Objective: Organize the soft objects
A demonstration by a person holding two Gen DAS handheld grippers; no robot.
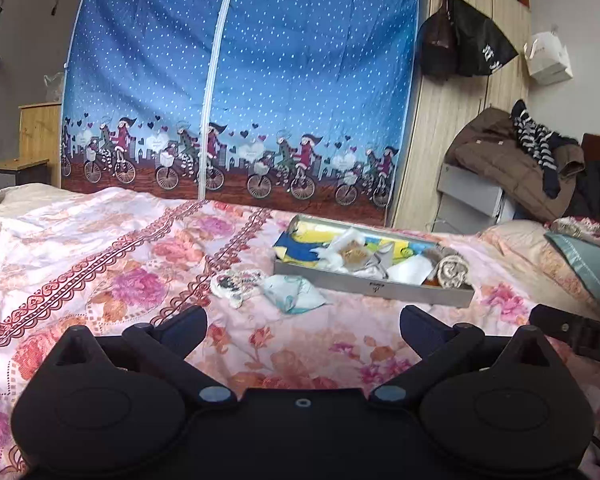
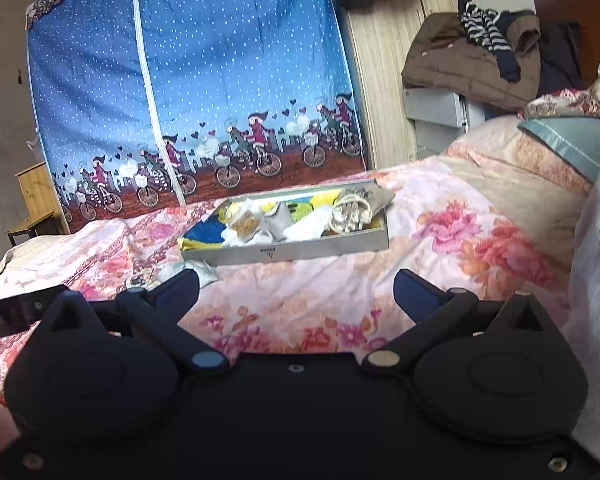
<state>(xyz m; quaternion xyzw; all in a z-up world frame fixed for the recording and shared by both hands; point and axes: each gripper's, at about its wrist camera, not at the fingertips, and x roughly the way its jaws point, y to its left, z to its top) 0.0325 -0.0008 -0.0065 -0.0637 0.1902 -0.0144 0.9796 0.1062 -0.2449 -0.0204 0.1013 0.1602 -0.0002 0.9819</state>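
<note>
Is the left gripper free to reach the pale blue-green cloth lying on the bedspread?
Probably yes: the left gripper is open and empty, and only bare floral bedspread lies between it and the pale blue-green cloth.

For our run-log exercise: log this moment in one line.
left gripper open | right gripper open | two cloths outside tray | bed

A home bedroom: floral-quilted bed (image 1: pixel 100 264), zip-up fabric wardrobe (image 1: pixel 236 80), coat (image 1: pixel 508 160) heaped nearby

Each tool, the left tool (image 1: pixel 303 316) and the right tool (image 2: pixel 296 282), is showing matte black housings, round pivot caps, and dark blue finger pads (image 2: pixel 410 292).
</note>
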